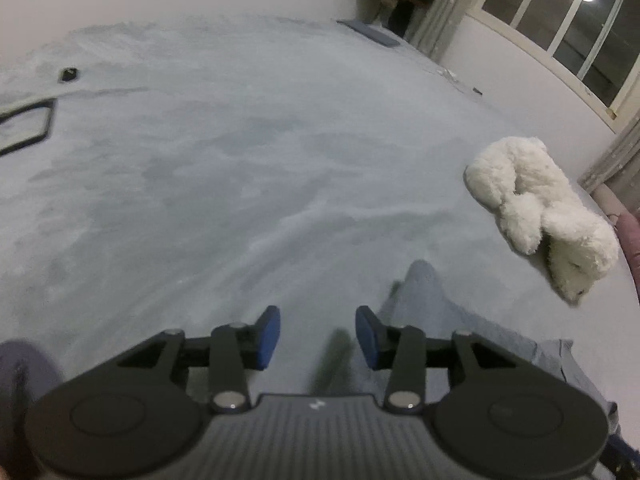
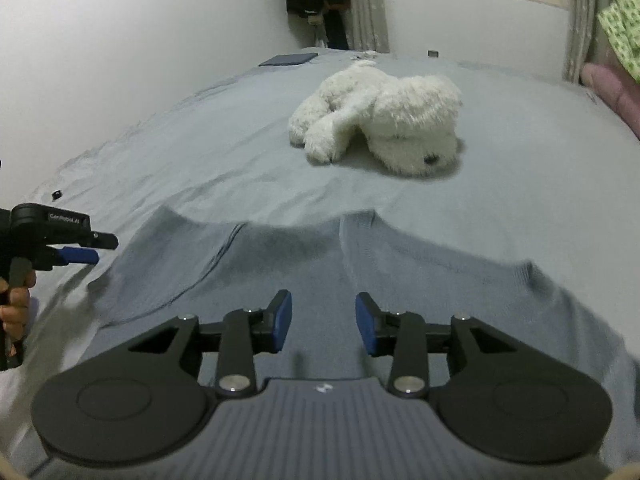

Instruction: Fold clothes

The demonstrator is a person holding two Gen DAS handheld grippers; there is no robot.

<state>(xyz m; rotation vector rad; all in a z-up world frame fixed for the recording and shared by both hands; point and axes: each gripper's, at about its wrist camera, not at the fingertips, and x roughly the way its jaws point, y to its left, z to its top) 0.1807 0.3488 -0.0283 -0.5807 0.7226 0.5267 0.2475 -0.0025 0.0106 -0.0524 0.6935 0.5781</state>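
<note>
Pale blue-grey knit sweater [image 2: 304, 280] lies flat across lower frame, long axis left-right, on grey bedsheet [image 2: 500, 152]. Right gripper [image 2: 323, 322] and left gripper [image 1: 318, 336]: fingers wide, empty.

Two tools are in view: the left tool [image 2: 86, 250] at the near left edge and the right tool [image 2: 323, 322] near the middle, each with two blue-padded fingers. One grey-blue sweater [image 2: 280, 264] lies on the near part of one bed [image 2: 160, 152]. One white plush dog [image 2: 384, 120] rests farther back, and one flat dark pad [image 2: 288, 59] sits at the far left.
</note>
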